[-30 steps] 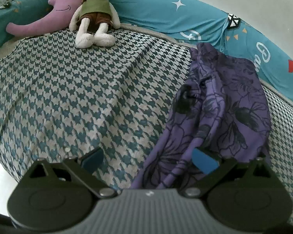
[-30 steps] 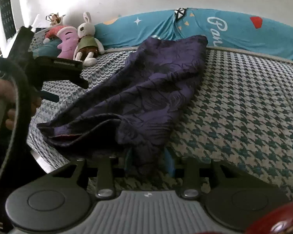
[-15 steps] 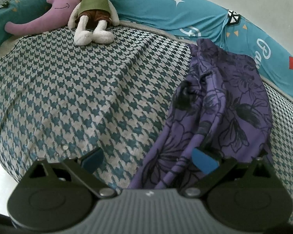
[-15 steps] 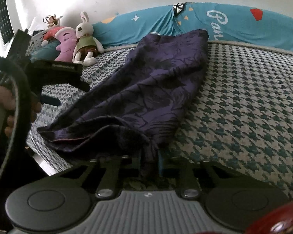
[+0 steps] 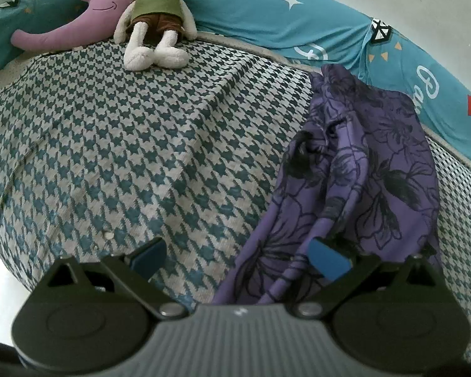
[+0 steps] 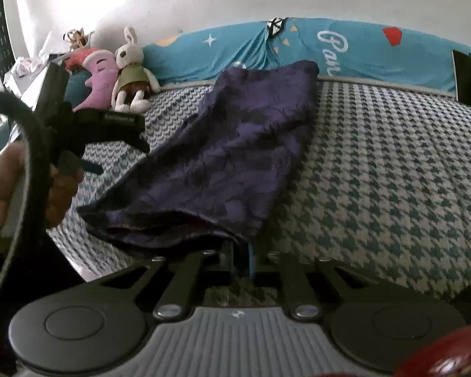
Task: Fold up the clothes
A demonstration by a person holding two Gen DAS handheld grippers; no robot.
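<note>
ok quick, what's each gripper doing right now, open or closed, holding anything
Left gripper: open, empty, beside the purple garment.
Right gripper: shut on the near edge of the purple garment.

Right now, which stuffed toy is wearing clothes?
The white bunny. It wears a green top and brown shorts; the purple moon toy beside it wears nothing.

The garment (image 5: 354, 169) is purple with a dark floral line print. The bedcover (image 5: 135, 144) is teal-and-white houndstooth. At twelve o'clock a turquoise pillow (image 5: 267, 22) carries white stars, white script, and orange and red shapes. At eleven o'clock sit a white rabbit (image 5: 155, 19) in green top and brown shorts and a lilac moon (image 5: 88, 15). The left gripper (image 5: 238, 256) has blue pads on black arms.
</note>
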